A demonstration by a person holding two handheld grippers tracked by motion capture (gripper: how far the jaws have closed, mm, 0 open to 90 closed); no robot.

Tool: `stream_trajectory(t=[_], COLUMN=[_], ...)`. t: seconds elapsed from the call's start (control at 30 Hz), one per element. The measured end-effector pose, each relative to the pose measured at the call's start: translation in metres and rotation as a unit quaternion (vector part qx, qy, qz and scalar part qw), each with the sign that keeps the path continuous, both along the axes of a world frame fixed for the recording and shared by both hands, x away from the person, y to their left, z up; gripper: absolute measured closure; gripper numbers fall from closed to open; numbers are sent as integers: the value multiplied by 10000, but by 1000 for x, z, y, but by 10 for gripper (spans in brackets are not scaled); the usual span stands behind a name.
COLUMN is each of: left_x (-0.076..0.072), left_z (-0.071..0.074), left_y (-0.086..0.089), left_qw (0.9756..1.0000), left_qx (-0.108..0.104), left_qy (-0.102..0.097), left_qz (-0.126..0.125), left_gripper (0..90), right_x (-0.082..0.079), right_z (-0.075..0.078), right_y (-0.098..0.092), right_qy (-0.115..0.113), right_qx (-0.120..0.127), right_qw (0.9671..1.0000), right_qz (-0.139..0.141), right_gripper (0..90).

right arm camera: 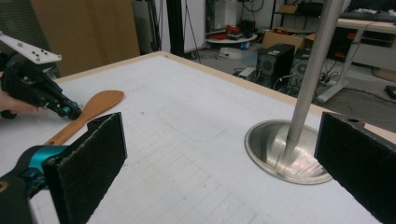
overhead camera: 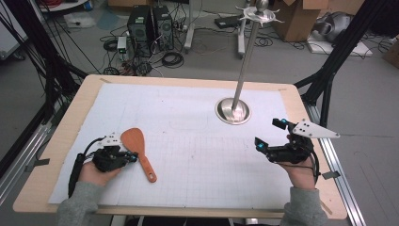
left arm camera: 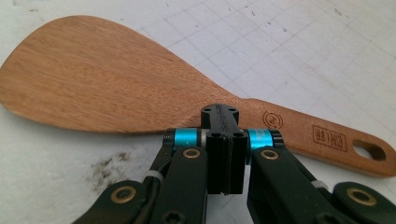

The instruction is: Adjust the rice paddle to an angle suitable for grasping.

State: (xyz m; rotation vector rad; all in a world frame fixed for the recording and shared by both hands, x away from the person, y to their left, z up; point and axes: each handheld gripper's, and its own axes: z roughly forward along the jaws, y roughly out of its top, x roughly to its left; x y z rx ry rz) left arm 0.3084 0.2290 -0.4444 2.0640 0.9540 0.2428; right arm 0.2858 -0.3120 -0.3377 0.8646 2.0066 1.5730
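- Your left gripper (overhead camera: 133,157) is sitting low over the white grid mat (overhead camera: 197,155) at the near left of the table (overhead camera: 56,141), jaws pressed fully together with nothing between them.
- In the left gripper view, the closed tips (left arm camera: 219,122) are meeting the near edge of the wooden spatula (left arm camera: 116,79), right where the broad blade is narrowing into the handle. Touching or just short of it: hard to say.
- The spatula (overhead camera: 139,150) is lying flat on the mat, blade pointing away from you, handle with its hanging hole angling toward you and to the right.
- Your right gripper (overhead camera: 270,136) is hovering at the near right of the table, jaws spread wide and holding nothing.
- In the right gripper view, the two black pads (right arm camera: 88,163) are framing bare mat, with the round steel base of the metal stand (right arm camera: 280,149) just ahead to the right.
- The stand's pole (overhead camera: 247,61) is rising upright from the far right part of the mat, well apart from the spatula.
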Motion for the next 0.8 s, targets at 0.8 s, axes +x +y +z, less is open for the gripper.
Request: stream_trajectory(t=[0.8], left_x=[34], left_z=[28], left_y=[-27], left_qw=[9999], left_qx=[47], left_qy=[-133], left_qz=[-4], left_gripper=[893], right_x=[6], right_z=[-3], right_y=[-1], right_qy=[36], right_qx=[52], right_qw=[10000], right_qz=[23], right_gripper=[9])
